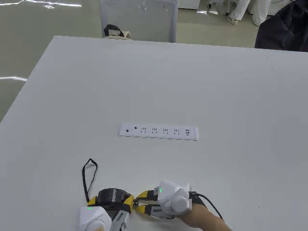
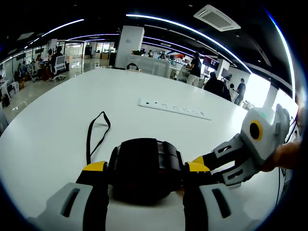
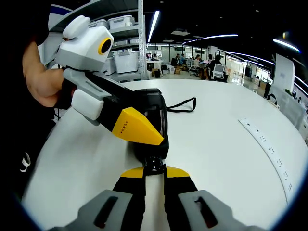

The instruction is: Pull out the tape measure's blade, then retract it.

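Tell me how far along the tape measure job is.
Done: the left gripper is clamped across the tape measure case on the table. In hand: the right gripper has its jaws pinched on the blade tip at the case mouth, with no length of blade drawn out. Left: the whole pull, then the retraction.

White table (image 1: 192, 86) with power strip (image 1: 158, 132), glossy floor (image 1: 29, 29), open-plan office under ceiling light strips (image 3: 154, 25)
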`<state>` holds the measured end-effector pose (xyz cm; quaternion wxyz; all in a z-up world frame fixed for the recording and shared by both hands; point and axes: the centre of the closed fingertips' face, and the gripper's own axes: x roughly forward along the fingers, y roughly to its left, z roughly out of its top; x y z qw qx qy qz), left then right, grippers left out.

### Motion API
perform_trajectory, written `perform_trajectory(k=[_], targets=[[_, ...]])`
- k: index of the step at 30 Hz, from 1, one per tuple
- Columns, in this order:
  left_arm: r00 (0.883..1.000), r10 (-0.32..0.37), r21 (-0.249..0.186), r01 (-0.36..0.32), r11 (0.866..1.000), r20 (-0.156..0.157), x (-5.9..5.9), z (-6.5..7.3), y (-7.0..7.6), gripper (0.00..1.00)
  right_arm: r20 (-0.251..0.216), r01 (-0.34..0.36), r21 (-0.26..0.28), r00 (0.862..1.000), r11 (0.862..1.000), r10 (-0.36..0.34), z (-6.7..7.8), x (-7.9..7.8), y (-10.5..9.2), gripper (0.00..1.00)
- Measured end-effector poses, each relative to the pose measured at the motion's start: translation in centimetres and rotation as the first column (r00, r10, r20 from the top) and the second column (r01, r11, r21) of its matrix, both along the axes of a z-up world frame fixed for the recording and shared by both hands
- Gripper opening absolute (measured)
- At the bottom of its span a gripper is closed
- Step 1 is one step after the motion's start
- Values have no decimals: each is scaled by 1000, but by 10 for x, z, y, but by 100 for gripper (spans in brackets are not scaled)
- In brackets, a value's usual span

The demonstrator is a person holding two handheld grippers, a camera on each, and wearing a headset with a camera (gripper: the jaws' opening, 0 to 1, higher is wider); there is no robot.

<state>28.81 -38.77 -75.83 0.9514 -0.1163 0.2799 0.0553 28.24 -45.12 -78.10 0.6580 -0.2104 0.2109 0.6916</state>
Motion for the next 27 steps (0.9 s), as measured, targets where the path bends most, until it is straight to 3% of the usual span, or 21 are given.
perform_trajectory(k=[20, 23, 25, 27], targets=[[1000, -4, -2, 4, 1000, -12, 1, 0, -2, 62, 16, -41, -3, 999, 999, 41, -2, 0, 7, 14], [1000, -9, -11, 8, 1000, -22, 1, -2, -1, 63, -1, -17, -13, 1000, 1000, 17, -3, 0, 5, 14], [999, -26, -12, 25, 1000, -42, 2, -4, -2, 63, -56, 58, -2, 997, 998, -58, -3, 4, 2, 19], [998, -34, -13, 34, 999, -45, 1, -4, -3, 64, -37, 45, 1, 998, 999, -45, -2, 4, -1, 23]])
